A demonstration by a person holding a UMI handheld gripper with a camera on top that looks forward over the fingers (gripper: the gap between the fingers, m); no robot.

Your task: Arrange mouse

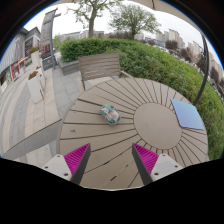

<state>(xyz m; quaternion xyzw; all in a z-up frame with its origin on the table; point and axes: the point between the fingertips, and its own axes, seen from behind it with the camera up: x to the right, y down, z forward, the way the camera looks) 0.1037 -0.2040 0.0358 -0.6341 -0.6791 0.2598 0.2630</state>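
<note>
1. We're hovering over the round slatted counter [140, 125], out on a terrace.
2. A blue pad [187, 114] lies ahead to the right, probably the mouse's home.
3. The mouse [110, 114] sits just ahead, slightly left.
4. Our hand-held gripper [110, 160] is spread wide, holding nothing.

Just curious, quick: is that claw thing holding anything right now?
Gripper: open, holding nothing; the mouse sits on the table beyond its fingers.

The gripper [111, 160] hovers level, jaws spread wide, empty.
</note>
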